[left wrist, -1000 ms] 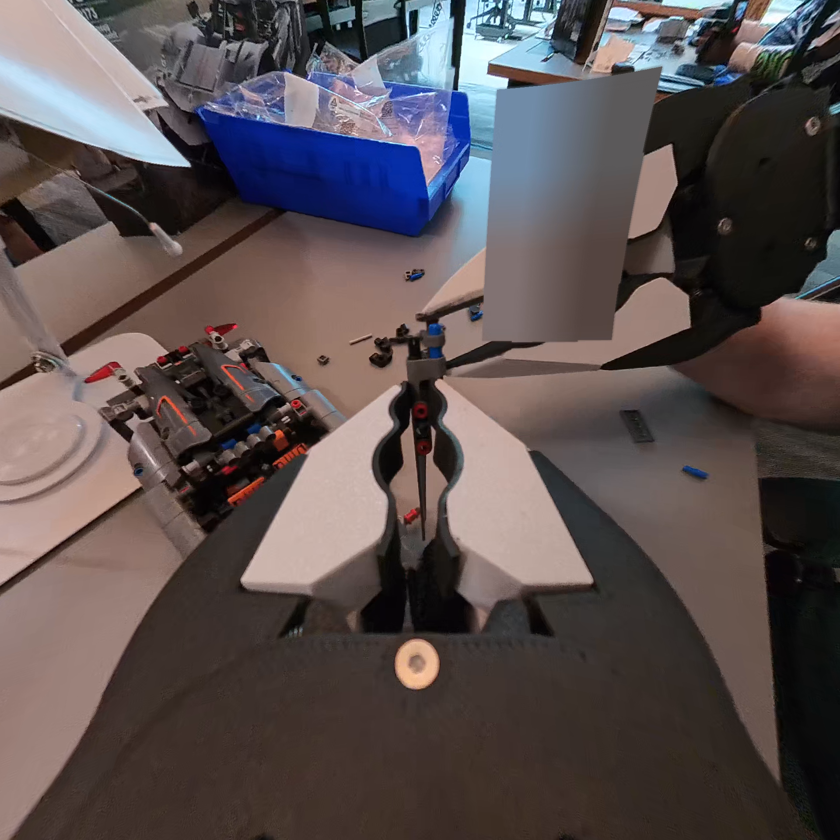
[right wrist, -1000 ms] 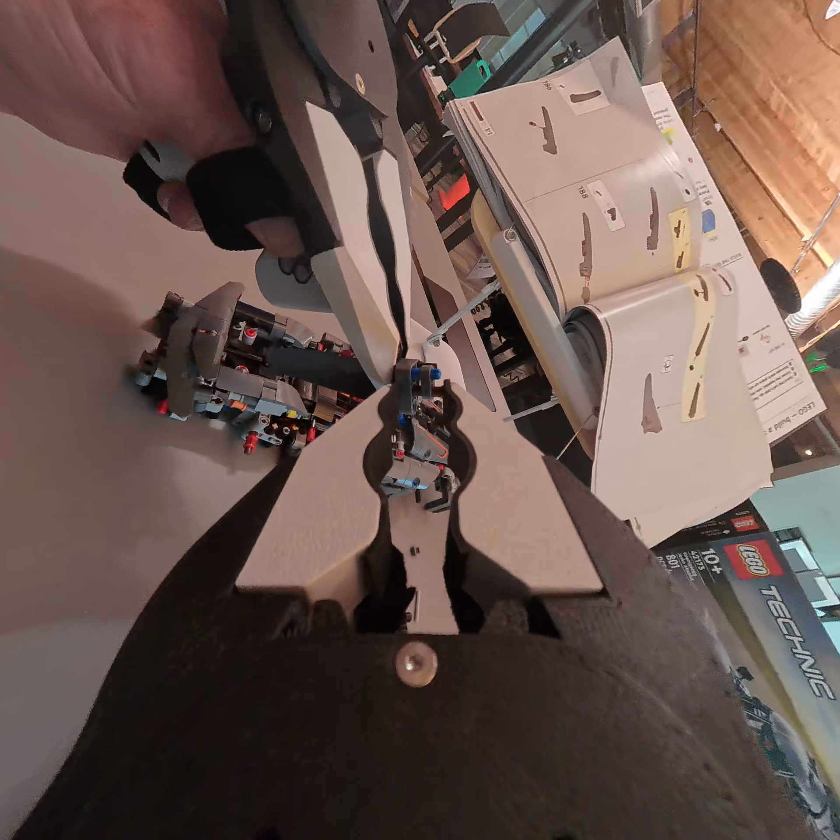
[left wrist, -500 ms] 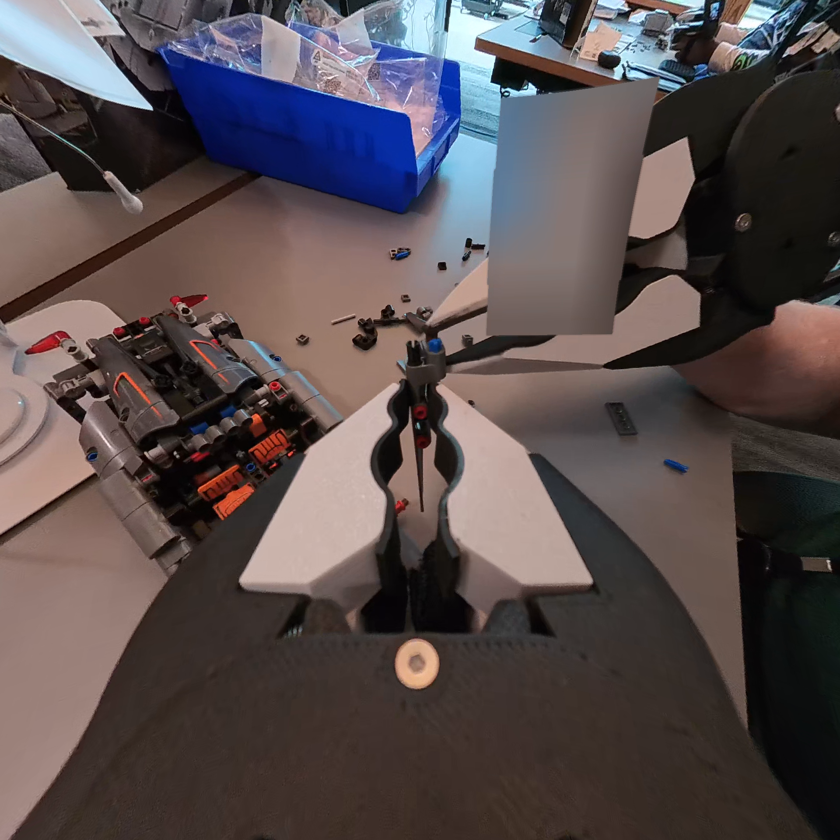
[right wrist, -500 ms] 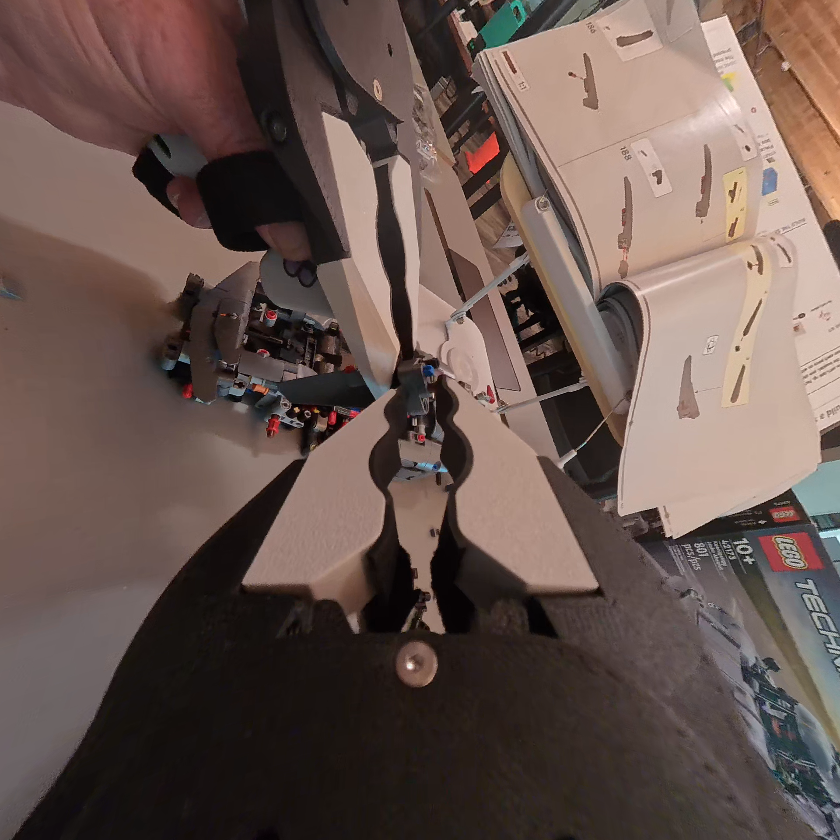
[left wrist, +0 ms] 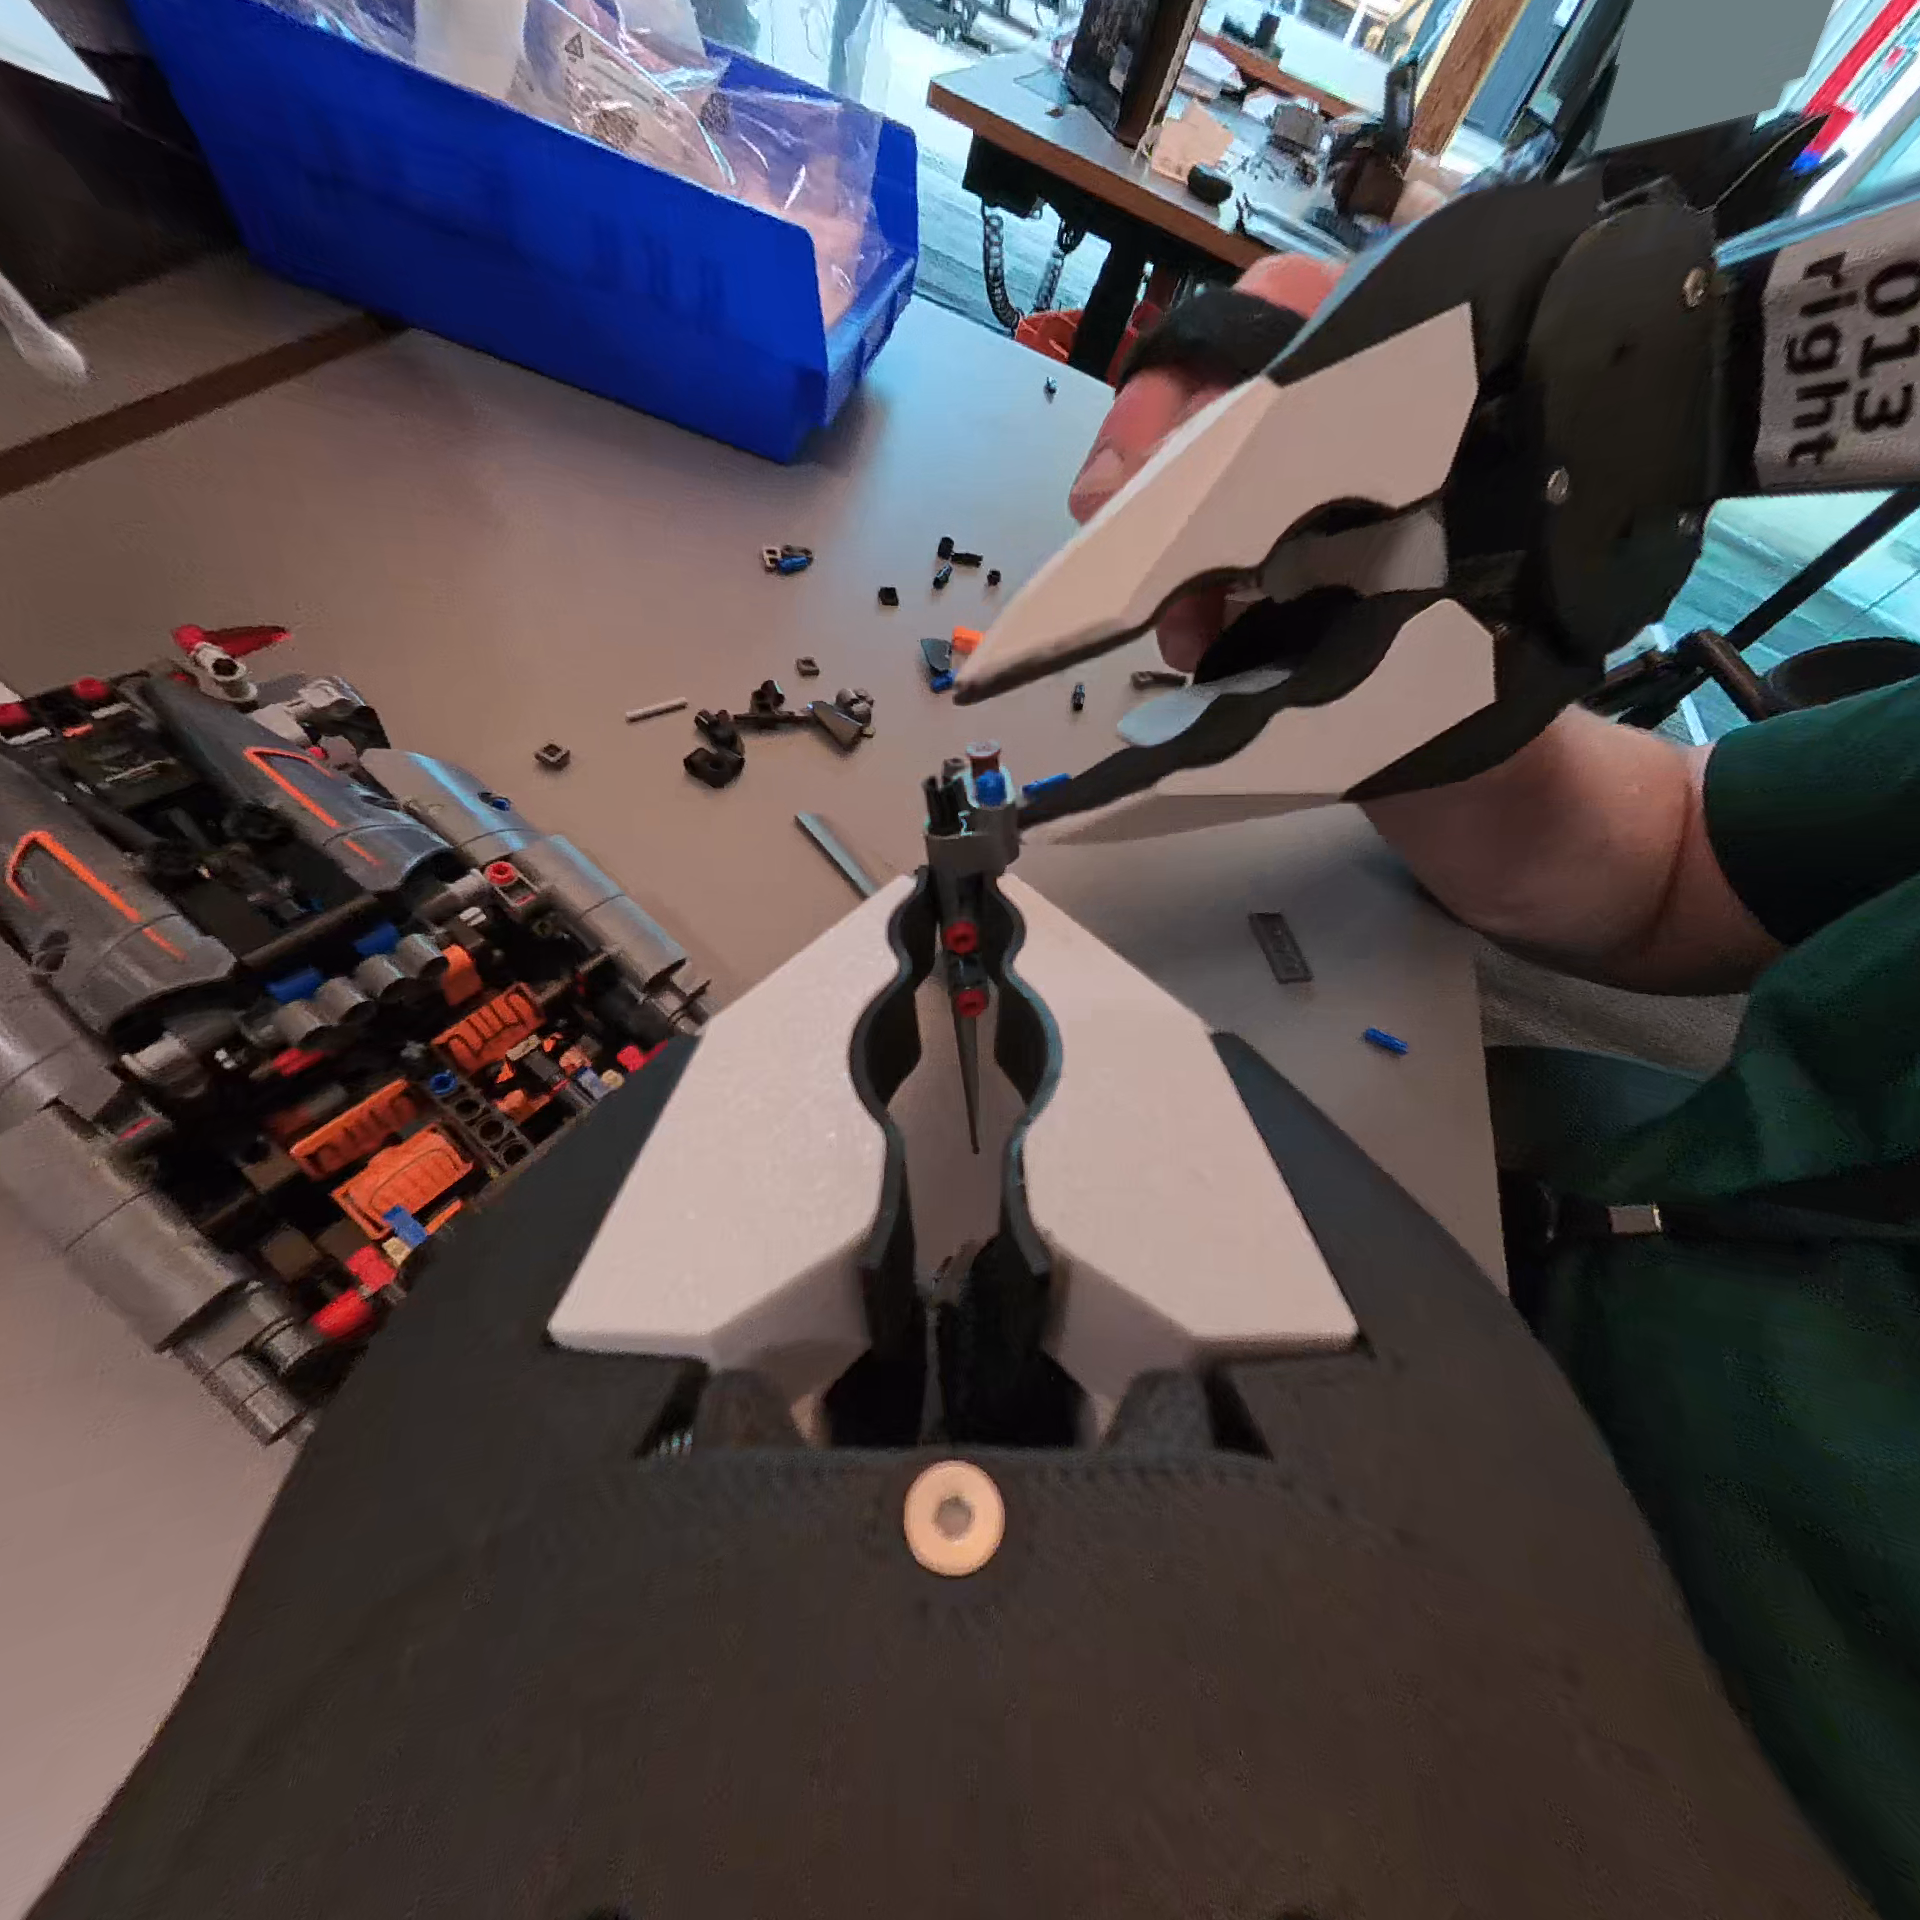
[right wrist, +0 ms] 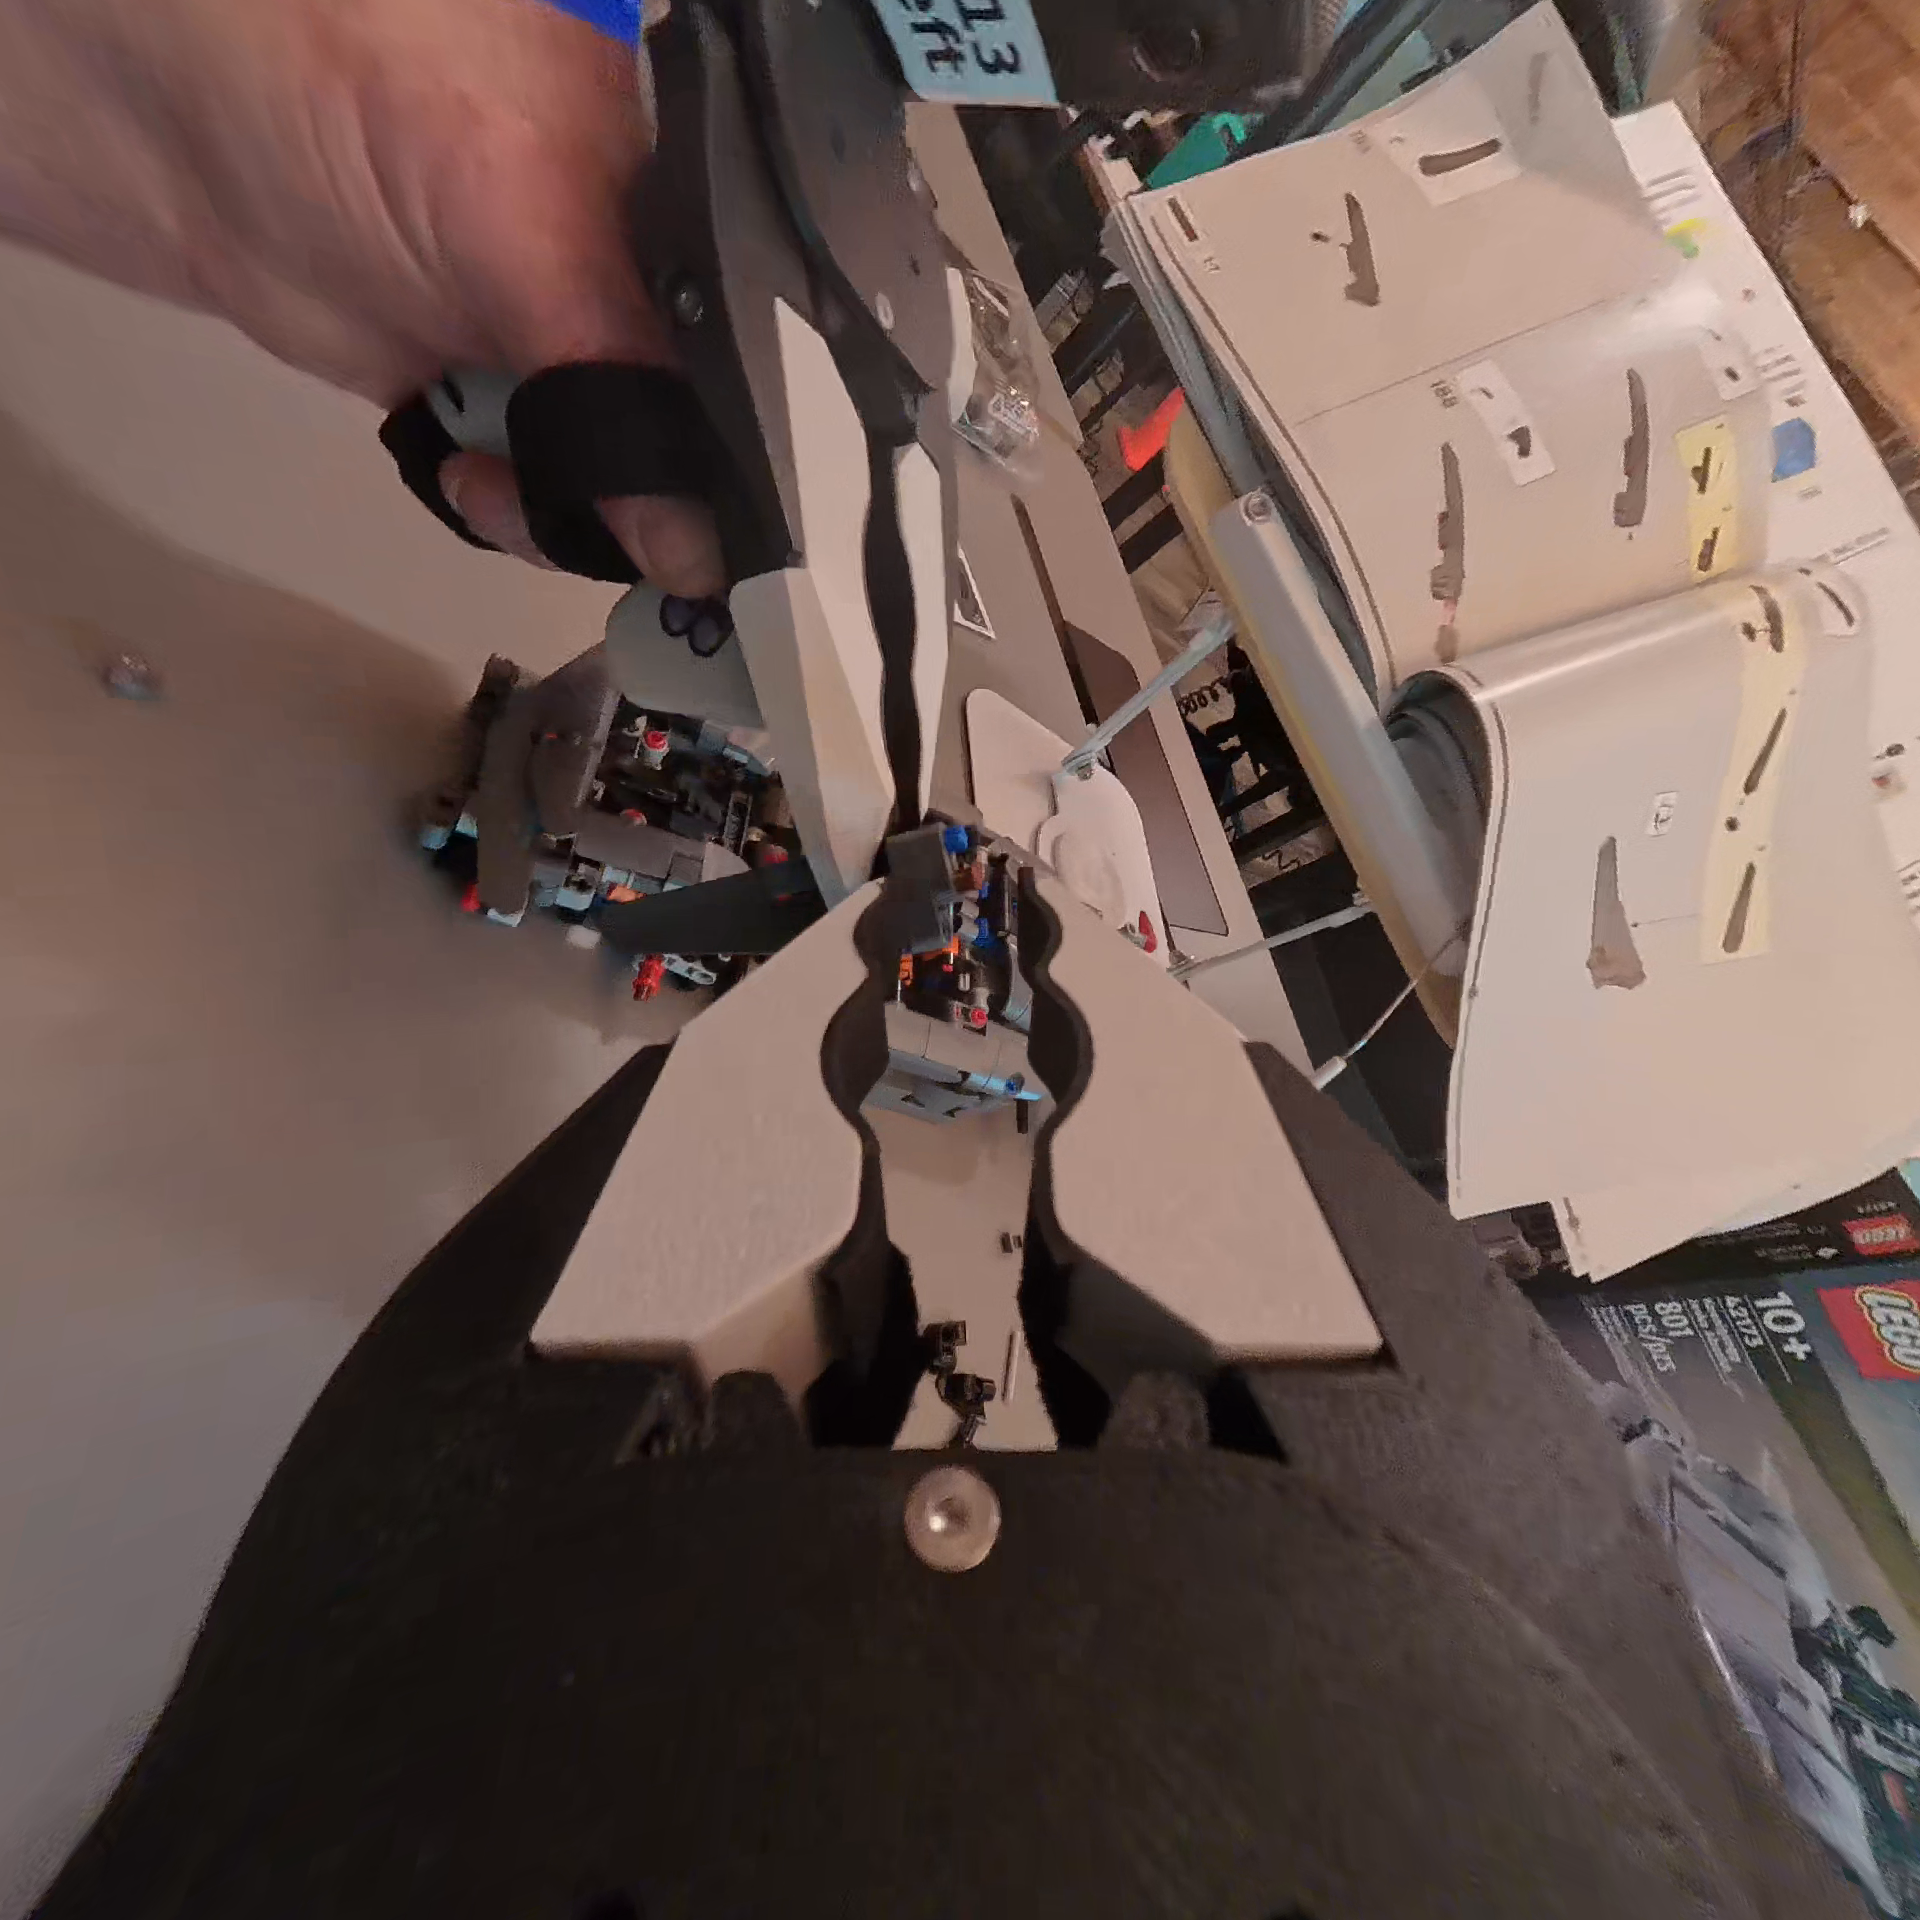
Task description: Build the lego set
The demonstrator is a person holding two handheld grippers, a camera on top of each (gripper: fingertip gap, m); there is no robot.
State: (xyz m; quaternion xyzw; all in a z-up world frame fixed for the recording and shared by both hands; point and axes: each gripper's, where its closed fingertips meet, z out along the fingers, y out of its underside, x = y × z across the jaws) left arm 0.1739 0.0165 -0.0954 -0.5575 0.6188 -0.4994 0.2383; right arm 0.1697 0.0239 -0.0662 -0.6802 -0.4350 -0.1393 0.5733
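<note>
Lego model lies left on table; bin behind, loose bits between, probably pins.

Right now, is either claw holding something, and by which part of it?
The left claw pinches a small grey sub-assembly near its upper end; its thin black tip hangs between the fingers. The right claw is open, holding nothing.

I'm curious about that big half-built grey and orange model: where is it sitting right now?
In the left wrist view the model lies on the table at the left, beside the left gripper, with the blue bin behind it.
</note>
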